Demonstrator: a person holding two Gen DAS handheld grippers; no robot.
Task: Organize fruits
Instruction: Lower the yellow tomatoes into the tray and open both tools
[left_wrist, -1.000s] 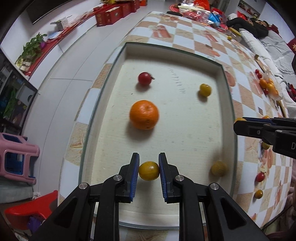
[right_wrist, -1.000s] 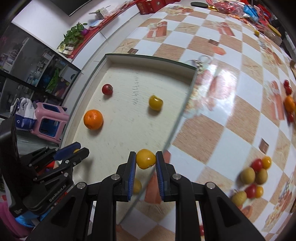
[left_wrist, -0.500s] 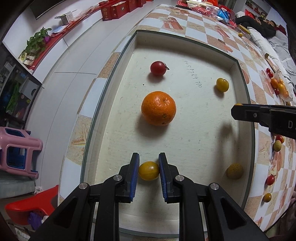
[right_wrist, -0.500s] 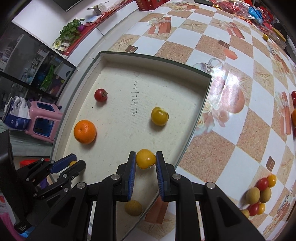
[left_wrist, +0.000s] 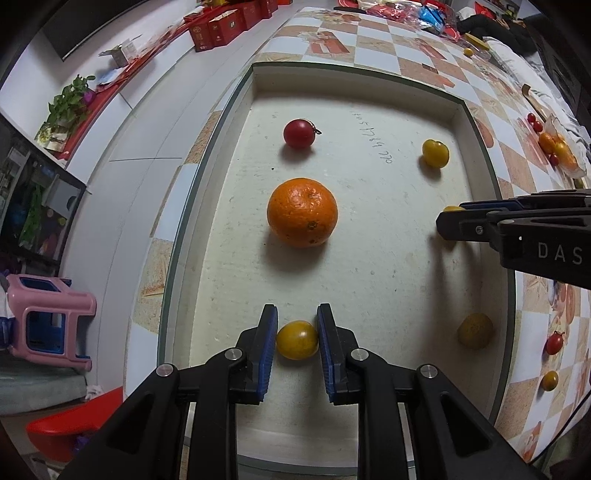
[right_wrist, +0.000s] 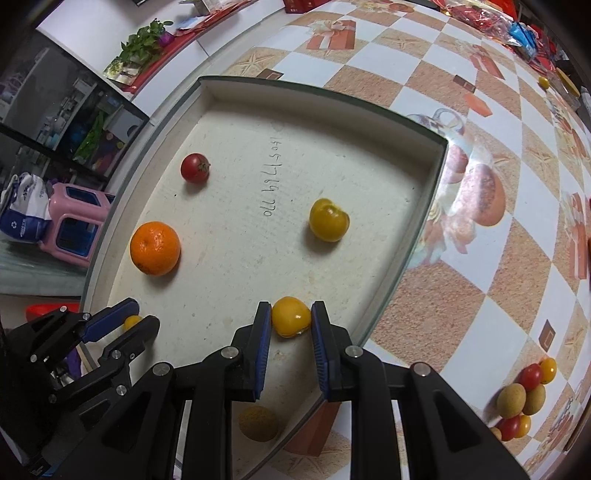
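a small yellow tomato (left_wrist: 297, 339) is clamped between the blue-padded fingers of the left gripper (left_wrist: 297, 341), low over the near end of the shallow white foam tray (left_wrist: 406, 280). a second small yellow tomato (right_wrist: 290, 316) is clamped between the fingers of the right gripper (right_wrist: 290, 325), above the tray floor near its right wall.

only the left wrist view shows the right-hand tomato as a mere sliver behind the right gripper's fingers (left_wrist: 480, 204), and a far heap of orange and red fruit (left_wrist: 554, 146) at the edge of the checked worktop (left_wrist: 424, 55). only the right wrist view shows a near cluster of small fruit (right_wrist: 524, 395) on the worktop, well apart from the tray; in it two red, two yellow and two tan pieces can be counted, and a partly hidden one may lie beside them. the pink plastic stool (right_wrist: 79, 221) on the floor is seen in both.

loose in the tray, four fruits are counted: one large round orange (left_wrist: 302, 211), one red cherry tomato (left_wrist: 299, 133), one lobed yellow tomato (left_wrist: 436, 153) and one dull tan round fruit (left_wrist: 474, 330). with the two clamped tomatoes, six fruits are within the tray's bounds.
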